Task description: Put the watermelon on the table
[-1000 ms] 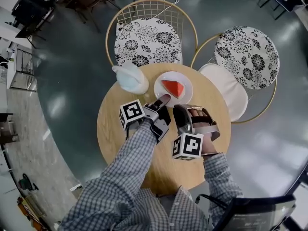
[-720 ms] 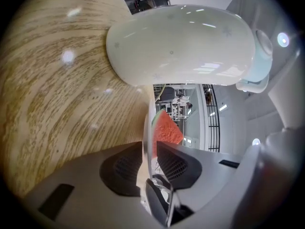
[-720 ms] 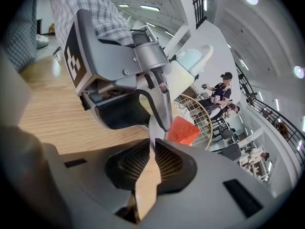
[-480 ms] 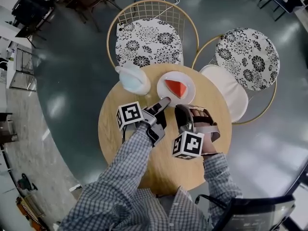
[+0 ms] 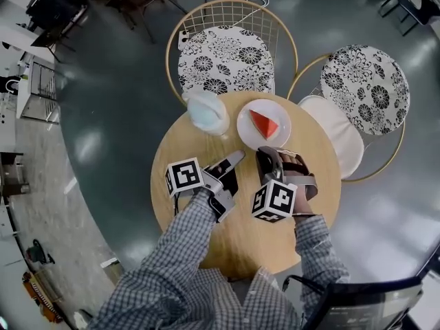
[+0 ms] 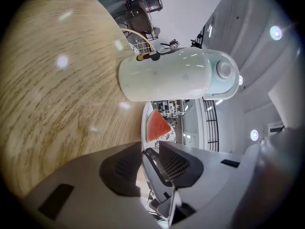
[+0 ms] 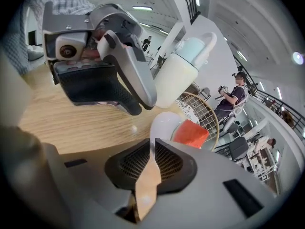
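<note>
A red watermelon wedge (image 5: 263, 124) lies on a white plate (image 5: 247, 133) at the far side of the round wooden table (image 5: 247, 234). My left gripper (image 5: 236, 158) hovers short of the plate, pointing at it. Its jaws have just been opening, and they stand open with nothing between them. In the left gripper view the wedge (image 6: 156, 126) shows just beyond the left gripper (image 6: 150, 149). My right gripper (image 5: 265, 157) sits beside the left one, its pads closed together on nothing. The right gripper view shows the wedge (image 7: 189, 133) past the right gripper (image 7: 152, 149).
A pale blue kettle (image 5: 206, 112) stands left of the plate, close to the left gripper. Behind the table are two wire chairs with flower-patterned cushions (image 5: 223, 60) (image 5: 371, 81). A white cushion (image 5: 333, 135) lies at the table's right edge.
The left gripper has drawn back from the plate toward me and risen a little. The watermelon stays on the plate. The right gripper has kept its place.
</note>
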